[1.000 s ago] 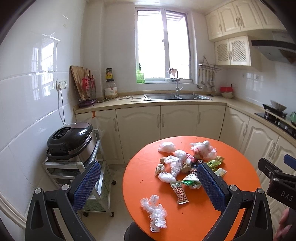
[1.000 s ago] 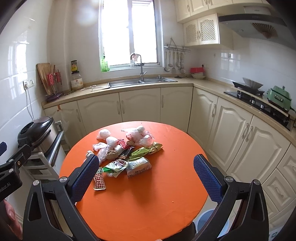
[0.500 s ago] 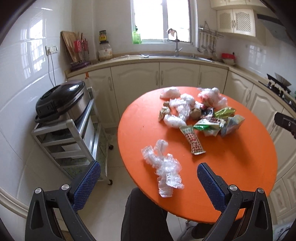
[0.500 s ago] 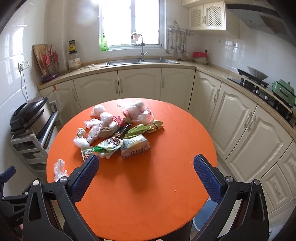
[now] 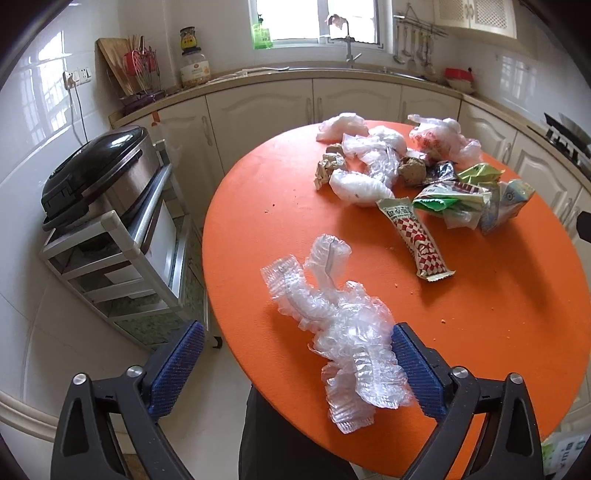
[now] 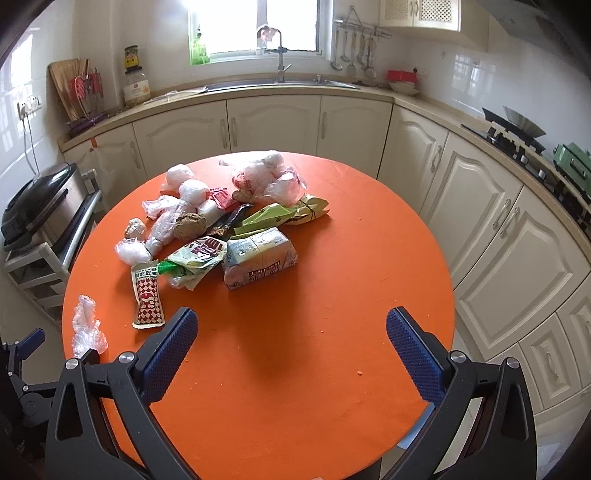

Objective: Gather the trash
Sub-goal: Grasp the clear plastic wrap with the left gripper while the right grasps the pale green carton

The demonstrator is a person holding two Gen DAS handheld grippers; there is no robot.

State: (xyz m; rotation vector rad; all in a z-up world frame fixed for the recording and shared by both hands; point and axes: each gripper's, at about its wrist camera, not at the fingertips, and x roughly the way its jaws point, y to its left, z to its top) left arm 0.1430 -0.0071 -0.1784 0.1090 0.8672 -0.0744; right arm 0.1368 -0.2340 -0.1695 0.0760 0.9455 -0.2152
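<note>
Left wrist: claw (image 5: 295, 365) around clear wrapper (image 5: 340, 332)

Both tools are built alike: the left hand-held gripper (image 5: 295, 373) and right hand-held gripper (image 6: 291, 354) are formed of black angular arms, fitted with silver screws and faced with blue dimpled pads (image 6: 413, 354).

Daylight poured through the window (image 6: 255, 26), overexposed to white, lit the kitchen brightly and glared on the wall tiles (image 5: 44, 85), while fisheye distortion curved the cabinets (image 6: 517, 236) and darkened every corner, though focus stayed sharp.
</note>
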